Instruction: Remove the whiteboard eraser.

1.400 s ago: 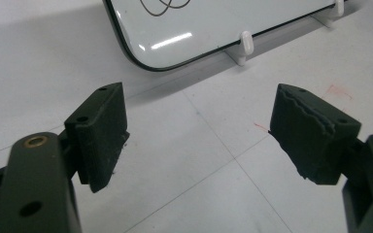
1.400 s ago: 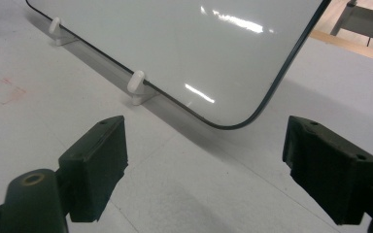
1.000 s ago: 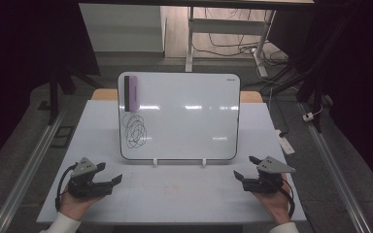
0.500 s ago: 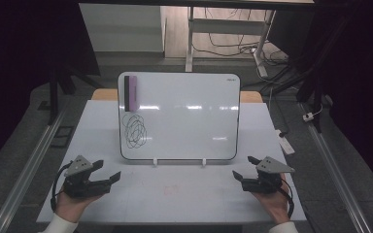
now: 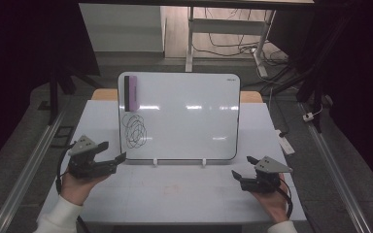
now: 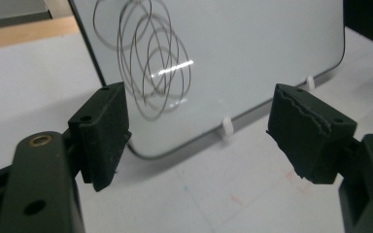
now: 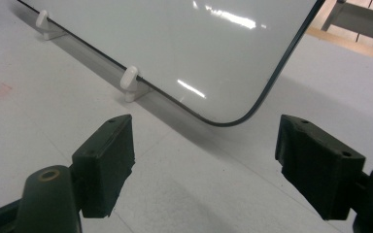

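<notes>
Left gripper (image 5: 108, 156) lifted, jaws wide, facing the whiteboard (image 5: 184, 116) scribble (image 5: 135, 130)

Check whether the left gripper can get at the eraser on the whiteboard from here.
Probably yes. The left gripper is open and empty near the whiteboard's lower left corner, and the eraser sits up the board's left edge with only the scribble between.
</notes>
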`<state>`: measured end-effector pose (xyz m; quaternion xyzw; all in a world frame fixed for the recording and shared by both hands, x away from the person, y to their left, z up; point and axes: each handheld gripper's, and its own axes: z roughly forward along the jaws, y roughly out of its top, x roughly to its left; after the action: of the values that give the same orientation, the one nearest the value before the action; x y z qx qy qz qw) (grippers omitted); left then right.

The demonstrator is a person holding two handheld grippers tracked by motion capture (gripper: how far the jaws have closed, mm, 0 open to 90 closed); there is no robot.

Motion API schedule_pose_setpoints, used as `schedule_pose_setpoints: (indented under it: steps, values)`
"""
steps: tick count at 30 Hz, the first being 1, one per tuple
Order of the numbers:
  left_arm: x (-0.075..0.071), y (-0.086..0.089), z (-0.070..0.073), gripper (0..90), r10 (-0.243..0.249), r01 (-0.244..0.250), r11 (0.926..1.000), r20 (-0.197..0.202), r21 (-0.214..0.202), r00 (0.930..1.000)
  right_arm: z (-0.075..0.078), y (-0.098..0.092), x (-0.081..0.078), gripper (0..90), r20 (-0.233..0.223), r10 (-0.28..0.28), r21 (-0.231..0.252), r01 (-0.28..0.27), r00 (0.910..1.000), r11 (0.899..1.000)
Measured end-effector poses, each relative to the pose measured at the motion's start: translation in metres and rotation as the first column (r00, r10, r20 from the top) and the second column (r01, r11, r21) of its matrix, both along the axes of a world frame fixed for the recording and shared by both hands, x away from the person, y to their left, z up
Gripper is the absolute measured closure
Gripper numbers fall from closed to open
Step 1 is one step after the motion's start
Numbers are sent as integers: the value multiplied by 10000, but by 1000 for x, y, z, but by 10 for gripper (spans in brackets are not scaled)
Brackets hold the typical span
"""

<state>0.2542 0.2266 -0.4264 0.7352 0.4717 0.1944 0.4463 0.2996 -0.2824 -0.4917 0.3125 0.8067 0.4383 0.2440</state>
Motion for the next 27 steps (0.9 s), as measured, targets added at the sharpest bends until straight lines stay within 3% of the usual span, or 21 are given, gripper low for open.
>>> schedule_pose_setpoints:
  steps: [5, 10, 11, 14, 27]
  values:
    - [25, -4, 16, 246, 299, -295, 9994, 210, -175, 9993, -1, 1, 0, 219, -38, 1, -72, -2, 10000, 10000]
    - [52, -7, 32, 253, 591, -589, 9982, 402, -57, 9974, -3, 0, 1, 219, -72, -4, -71, 3, 10000, 10000]
    - [52, -7, 32, 256, 591, -589, 9982, 402, -57, 9974, -3, 0, 1, 219, -70, -6, -103, 5, 10000, 9999]
    - [73, -11, 40, 257, 913, -921, 9957, 501, 125, 9946, -4, 0, 1, 219, -94, -40, -152, 39, 9999, 9999]
    - [121, -24, 70, 287, 1368, -1400, 9896, 866, 327, 9868, -6, 1, 2, 220, -187, -76, -268, 71, 9998, 9996]
